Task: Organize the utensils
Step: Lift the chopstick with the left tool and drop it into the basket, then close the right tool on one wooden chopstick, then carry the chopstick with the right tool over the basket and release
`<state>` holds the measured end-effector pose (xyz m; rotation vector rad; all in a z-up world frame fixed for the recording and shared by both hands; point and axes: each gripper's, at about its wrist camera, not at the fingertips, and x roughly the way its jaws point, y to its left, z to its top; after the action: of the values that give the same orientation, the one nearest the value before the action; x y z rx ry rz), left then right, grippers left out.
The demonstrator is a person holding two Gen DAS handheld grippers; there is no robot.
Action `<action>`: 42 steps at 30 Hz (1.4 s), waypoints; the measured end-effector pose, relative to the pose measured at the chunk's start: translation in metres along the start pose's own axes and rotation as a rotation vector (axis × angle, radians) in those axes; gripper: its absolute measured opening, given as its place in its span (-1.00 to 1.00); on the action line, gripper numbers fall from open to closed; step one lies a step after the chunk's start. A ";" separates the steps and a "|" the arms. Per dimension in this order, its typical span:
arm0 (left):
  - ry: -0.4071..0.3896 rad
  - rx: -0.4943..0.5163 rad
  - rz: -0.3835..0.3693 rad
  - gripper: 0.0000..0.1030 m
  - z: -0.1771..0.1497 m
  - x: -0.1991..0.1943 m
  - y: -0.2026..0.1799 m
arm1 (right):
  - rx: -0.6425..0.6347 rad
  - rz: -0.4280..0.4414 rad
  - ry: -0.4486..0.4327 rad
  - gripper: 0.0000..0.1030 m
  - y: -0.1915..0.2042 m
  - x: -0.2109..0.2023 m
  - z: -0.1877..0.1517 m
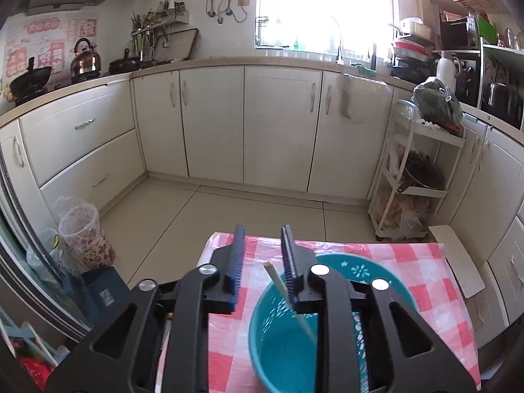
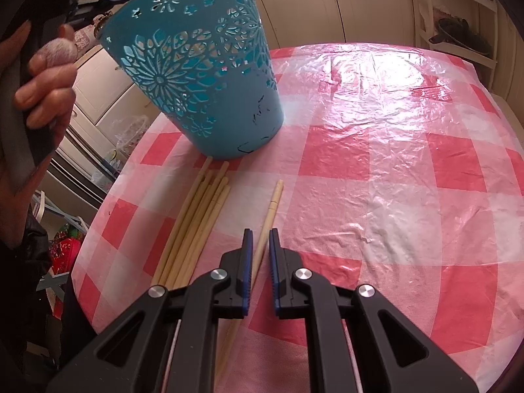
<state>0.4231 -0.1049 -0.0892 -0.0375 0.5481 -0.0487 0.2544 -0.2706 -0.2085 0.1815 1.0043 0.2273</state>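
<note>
A teal cut-out basket (image 1: 278, 344) stands on the pink checked tablecloth (image 1: 435, 281). My left gripper (image 1: 263, 245) hangs open above the basket's rim. A pale chopstick (image 1: 276, 278) slants down into the basket beside the right pad, and the pads do not press on it. In the right wrist view the basket (image 2: 196, 65) stands at the far left of the cloth. Several chopsticks (image 2: 196, 222) lie bundled in front of it. My right gripper (image 2: 261, 234) is closed narrowly on a single chopstick (image 2: 273, 203) that lies just right of the bundle.
A person's hand (image 2: 46, 78) grips the left tool at the left edge. On the floor stand a flowered bin (image 1: 85, 235) left of the table and a white shelf cart (image 1: 416, 180) to the right. The cloth (image 2: 393, 163) stretches to the right of the basket.
</note>
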 end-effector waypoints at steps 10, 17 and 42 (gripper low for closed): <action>0.033 -0.102 0.022 0.29 -0.036 -0.044 0.076 | -0.121 -0.219 0.023 -0.82 0.037 0.014 0.009; 0.111 -0.177 0.043 0.31 -0.079 -0.054 0.125 | -0.068 -0.129 0.026 -0.89 0.027 -0.006 0.008; 0.315 -0.200 -0.027 0.36 -0.152 -0.060 0.122 | 0.060 -0.123 -0.680 -0.88 0.066 -0.084 0.173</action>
<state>0.2973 0.0166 -0.1936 -0.2354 0.8659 -0.0260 0.3509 -0.2376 -0.0325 0.2299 0.3442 0.0136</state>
